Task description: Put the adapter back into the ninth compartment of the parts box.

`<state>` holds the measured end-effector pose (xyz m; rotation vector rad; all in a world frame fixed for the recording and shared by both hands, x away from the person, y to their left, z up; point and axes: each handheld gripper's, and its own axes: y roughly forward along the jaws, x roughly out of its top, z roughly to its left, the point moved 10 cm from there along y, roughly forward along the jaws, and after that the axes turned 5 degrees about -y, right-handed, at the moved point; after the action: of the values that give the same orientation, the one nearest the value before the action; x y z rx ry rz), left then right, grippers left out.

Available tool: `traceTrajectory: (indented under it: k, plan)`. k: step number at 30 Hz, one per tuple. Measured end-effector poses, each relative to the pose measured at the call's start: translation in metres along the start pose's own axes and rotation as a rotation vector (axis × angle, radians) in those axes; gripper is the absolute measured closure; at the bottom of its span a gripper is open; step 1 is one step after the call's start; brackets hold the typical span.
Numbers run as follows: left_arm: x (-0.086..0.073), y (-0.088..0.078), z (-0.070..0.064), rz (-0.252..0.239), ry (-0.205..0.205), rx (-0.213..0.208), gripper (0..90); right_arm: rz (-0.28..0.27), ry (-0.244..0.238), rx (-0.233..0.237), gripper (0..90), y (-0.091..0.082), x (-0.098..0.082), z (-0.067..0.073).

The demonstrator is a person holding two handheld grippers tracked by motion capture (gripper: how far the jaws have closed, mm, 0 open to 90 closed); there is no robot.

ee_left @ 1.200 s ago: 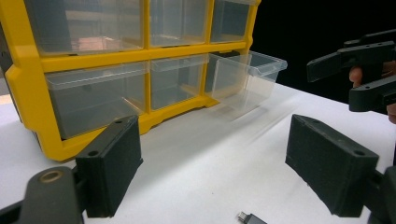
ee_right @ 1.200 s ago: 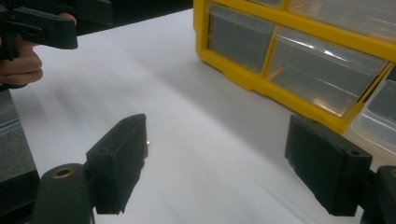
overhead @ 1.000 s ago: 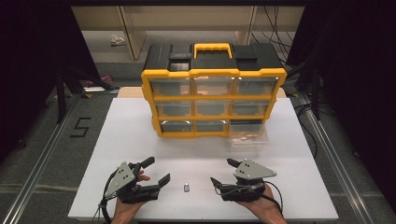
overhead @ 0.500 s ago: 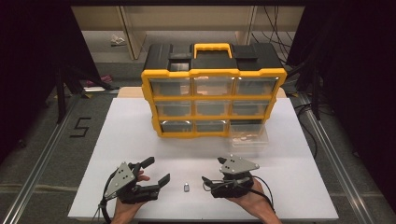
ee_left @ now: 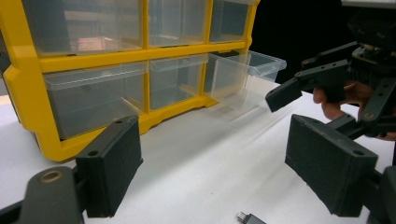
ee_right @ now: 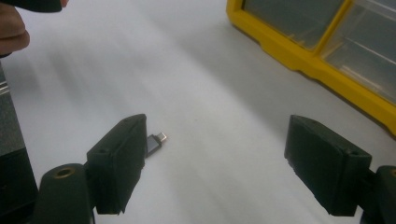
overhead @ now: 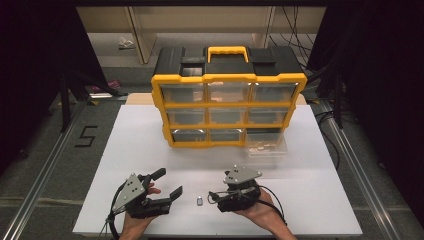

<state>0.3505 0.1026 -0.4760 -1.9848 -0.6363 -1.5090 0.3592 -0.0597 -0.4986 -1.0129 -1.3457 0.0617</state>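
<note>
White worktop (overhead: 150, 135), yellow drawer organizer (overhead: 227, 107) toward the far edge, and we've got a tiny metal adapter (overhead: 199, 201) lying near the near edge between both grippers. Right gripper (overhead: 214, 196) has jaws wide, nothing in them; left gripper (overhead: 167, 187) likewise. Honestly it could skid off a pad if we close off-center, since one pad already sits right beside it.
</note>
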Motion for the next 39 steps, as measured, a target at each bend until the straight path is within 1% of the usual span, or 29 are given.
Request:
traceTrajectory:
  k: [8, 14, 25, 34, 35, 39]
  plan:
    - [0.001, 0.000, 0.000, -0.004, -0.002, -0.001, 18.0, 0.033, -0.011, 0.022, 22.2, 0.012, 0.000, 0.008]
    - [0.001, 0.000, -0.001, -0.007, -0.002, 0.000, 18.1, 0.061, -0.017, 0.032, 22.2, 0.022, -0.003, 0.011]
    - [0.001, 0.000, -0.001, -0.009, 0.003, -0.003, 17.7, 0.106, -0.029, 0.058, 21.2, 0.039, -0.008, 0.021]
    - [0.001, 0.000, -0.002, -0.010, 0.005, -0.003, 17.4, 0.131, -0.043, 0.063, 21.2, 0.052, -0.011, 0.026]
    - [0.001, 0.000, -0.002, -0.010, 0.006, -0.003, 17.4, 0.140, -0.040, 0.068, 21.2, 0.053, -0.012, 0.027]
    - [0.001, 0.000, -0.002, -0.011, 0.006, -0.001, 17.4, 0.162, -0.046, 0.063, 21.6, 0.060, -0.014, 0.030]
